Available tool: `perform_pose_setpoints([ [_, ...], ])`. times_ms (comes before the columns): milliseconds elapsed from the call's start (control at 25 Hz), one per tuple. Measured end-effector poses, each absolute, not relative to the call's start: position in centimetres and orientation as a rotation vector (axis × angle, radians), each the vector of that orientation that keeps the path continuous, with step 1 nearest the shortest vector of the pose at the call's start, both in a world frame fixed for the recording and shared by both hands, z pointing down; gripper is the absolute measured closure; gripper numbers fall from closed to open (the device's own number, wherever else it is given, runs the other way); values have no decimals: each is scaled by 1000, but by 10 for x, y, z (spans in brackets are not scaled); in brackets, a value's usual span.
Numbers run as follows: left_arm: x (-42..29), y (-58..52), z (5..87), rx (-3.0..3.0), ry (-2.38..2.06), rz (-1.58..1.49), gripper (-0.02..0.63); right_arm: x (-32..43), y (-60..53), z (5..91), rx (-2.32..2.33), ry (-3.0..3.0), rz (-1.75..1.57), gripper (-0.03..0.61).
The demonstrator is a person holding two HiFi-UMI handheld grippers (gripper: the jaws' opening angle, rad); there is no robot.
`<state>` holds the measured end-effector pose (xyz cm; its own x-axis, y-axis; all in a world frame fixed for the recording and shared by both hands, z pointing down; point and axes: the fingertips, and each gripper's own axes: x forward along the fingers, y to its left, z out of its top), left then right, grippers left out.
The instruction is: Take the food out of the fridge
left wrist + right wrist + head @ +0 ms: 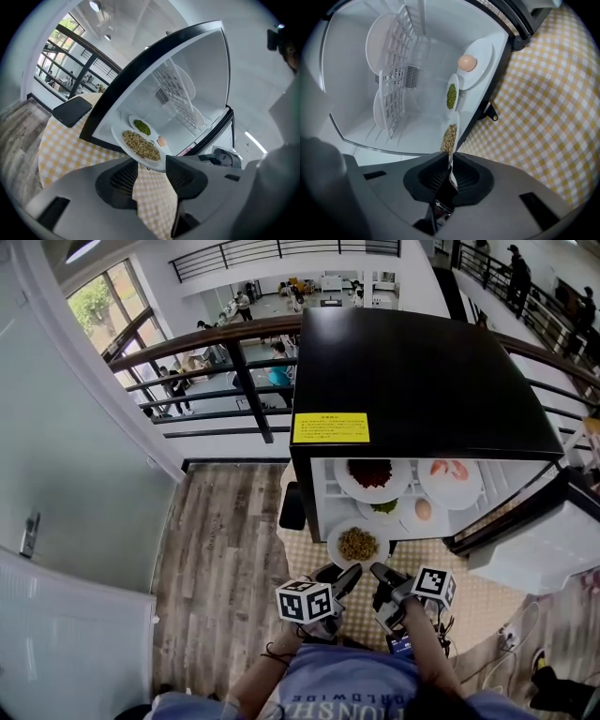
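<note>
The plate of tan, grainy food (357,544) lay flat and face up at the mouth of the open fridge (422,381), over the checked desk (469,606). It was round, white-rimmed and showed no long side. Four more plates sat inside, holding red-brown food (371,474), pink food (450,470), greens (382,508) and an egg (423,510). The right gripper (380,575) had its fingers pinched on the rim. The left gripper (349,576) held its fingers wide, with the rim at their tips.

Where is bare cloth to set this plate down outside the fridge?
Bare checked tablecloth lies before the fridge, below its open door, and left of the held plate near the black device. Fridge floor is crowded with plates.
</note>
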<state>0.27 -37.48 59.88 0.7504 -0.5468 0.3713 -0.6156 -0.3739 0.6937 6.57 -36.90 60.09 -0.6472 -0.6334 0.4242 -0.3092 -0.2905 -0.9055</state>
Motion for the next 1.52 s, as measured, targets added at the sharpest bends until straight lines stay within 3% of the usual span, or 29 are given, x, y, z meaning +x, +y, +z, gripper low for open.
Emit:
perform_pose_setpoints([
  [1520,51,-292,532,2197,-1110,71,419,117,-295,538,-1015,2095,-1842,537],
])
